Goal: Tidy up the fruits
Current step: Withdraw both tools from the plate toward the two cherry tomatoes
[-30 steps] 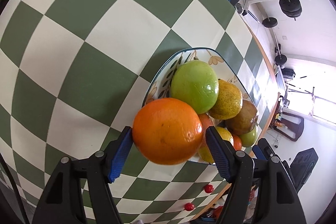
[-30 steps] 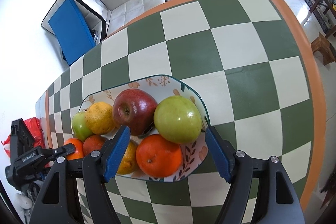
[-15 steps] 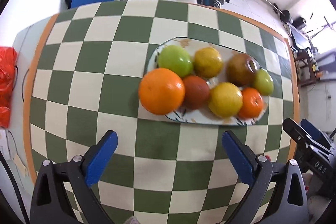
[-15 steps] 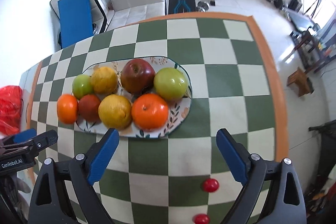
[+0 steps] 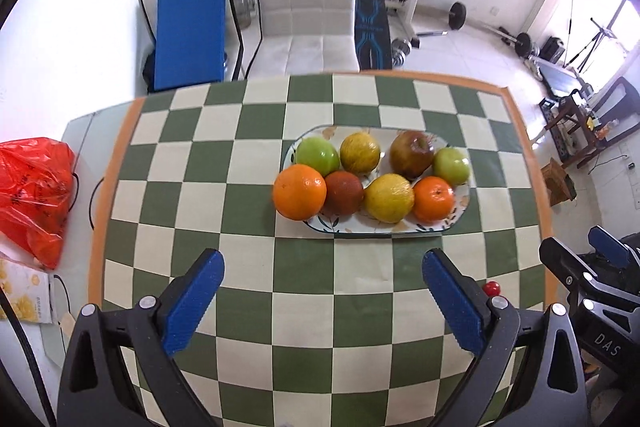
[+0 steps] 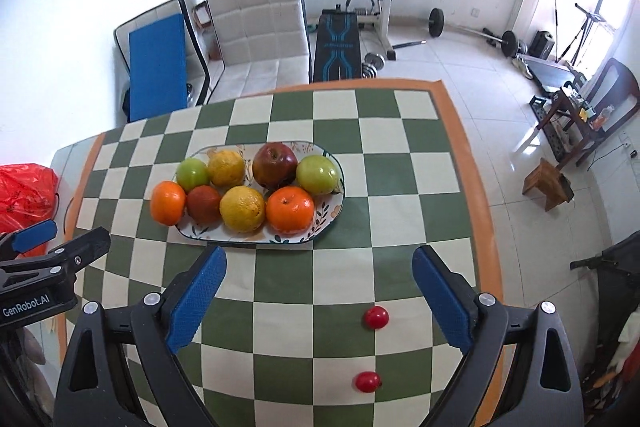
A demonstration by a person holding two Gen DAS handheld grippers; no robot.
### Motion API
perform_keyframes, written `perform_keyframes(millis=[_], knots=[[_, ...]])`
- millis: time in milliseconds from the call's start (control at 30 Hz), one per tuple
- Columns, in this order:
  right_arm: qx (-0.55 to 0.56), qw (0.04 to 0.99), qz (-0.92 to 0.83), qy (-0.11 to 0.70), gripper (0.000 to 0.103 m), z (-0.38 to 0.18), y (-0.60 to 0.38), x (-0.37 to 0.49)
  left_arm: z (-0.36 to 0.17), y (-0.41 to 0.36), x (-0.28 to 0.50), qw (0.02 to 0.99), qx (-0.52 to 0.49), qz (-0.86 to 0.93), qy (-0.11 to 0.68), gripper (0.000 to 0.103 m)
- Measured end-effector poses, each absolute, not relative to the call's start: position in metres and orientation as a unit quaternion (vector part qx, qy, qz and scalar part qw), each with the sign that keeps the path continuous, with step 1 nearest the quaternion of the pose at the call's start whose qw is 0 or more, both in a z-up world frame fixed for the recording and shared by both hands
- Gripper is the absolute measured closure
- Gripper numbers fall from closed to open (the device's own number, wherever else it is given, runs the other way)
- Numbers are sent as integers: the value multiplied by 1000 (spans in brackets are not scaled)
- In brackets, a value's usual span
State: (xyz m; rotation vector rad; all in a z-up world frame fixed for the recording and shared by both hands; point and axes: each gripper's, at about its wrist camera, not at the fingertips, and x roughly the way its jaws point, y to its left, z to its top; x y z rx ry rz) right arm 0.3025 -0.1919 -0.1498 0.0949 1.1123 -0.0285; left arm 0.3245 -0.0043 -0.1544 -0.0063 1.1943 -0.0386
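Both claws hang above the near part of the checkered table [image 5: 256, 131], aimed forward and down at the plate [image 5: 460, 223]. Left claw [image 5: 322, 301] has its blue fingers spread wide with nothing between them; right claw [image 6: 318, 301] is spread just as wide and also holds nothing. Eight fruits sit on the plate in two rows. At its left end, the big orange [image 5: 299, 191] lies against the rim, touching a green apple [image 5: 317, 157] and a dark red fruit [image 5: 343, 192]. Two small red fruits [image 6: 376, 317] lie on the table below the right claw.
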Motion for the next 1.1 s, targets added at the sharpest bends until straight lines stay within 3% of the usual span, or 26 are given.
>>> perform_keyframes(millis=[567, 1100], knots=[[57, 885, -17, 462, 7, -52, -188, 213, -71, -8, 248, 868, 3, -38, 496, 1], [102, 879, 1, 466, 7, -45, -202, 188, -63, -17, 227, 873, 12, -31, 486, 1]])
